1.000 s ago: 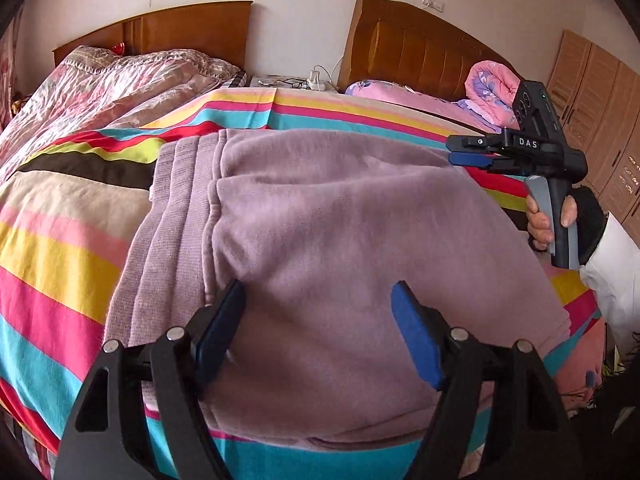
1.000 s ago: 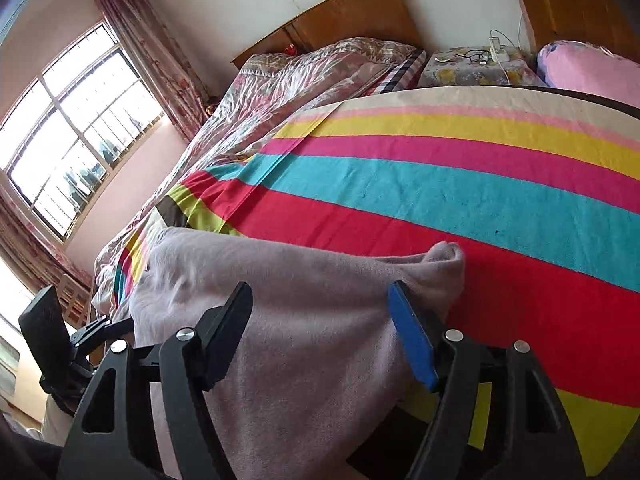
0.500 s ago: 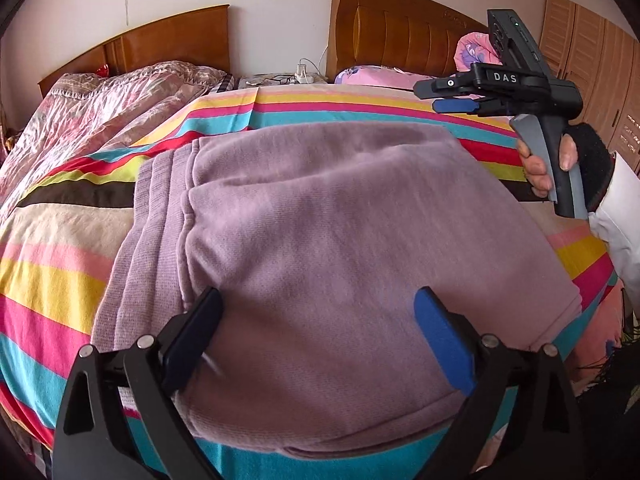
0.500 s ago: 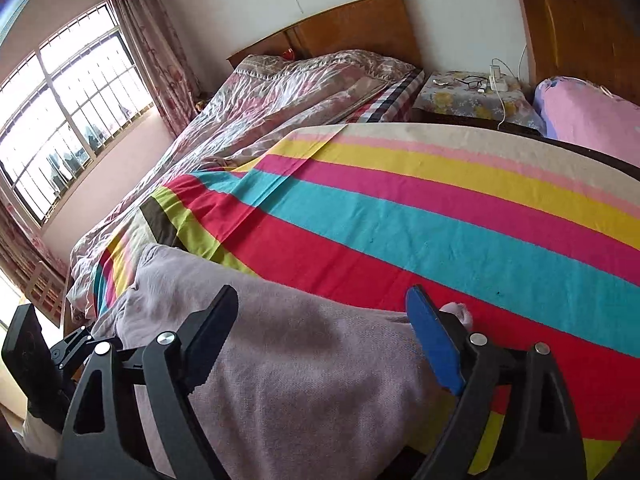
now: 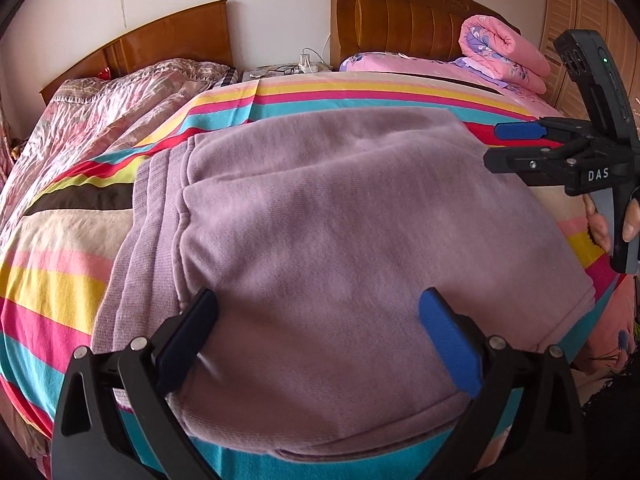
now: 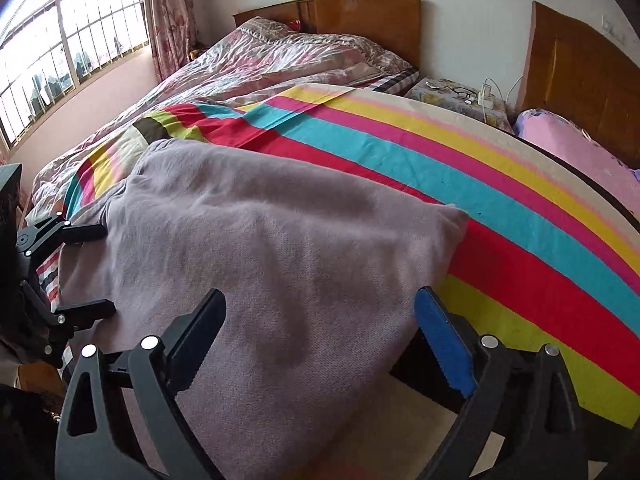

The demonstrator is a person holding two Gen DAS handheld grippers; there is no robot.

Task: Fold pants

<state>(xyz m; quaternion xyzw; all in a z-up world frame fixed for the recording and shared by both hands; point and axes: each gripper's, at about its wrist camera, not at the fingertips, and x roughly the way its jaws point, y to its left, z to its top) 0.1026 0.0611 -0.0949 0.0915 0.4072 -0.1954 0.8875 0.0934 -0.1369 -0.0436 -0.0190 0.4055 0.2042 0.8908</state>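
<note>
Now the pants point(image 5: 340, 240) are left folded on the bed point(image 5: 60, 240), just ahead of both grippers; the left gripper point(image 5: 320, 332) and right gripper point(image 6: 320, 332) have just been opened wide, nothing gripped, apparently letting the fold settle.

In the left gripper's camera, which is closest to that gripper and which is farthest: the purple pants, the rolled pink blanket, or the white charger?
From the left hand-held gripper:
1. Purple pants, right under it.
2. Rolled pink blanket, far right.
3. White charger, between the headboards. It and the blanket are nearly tied.
</note>
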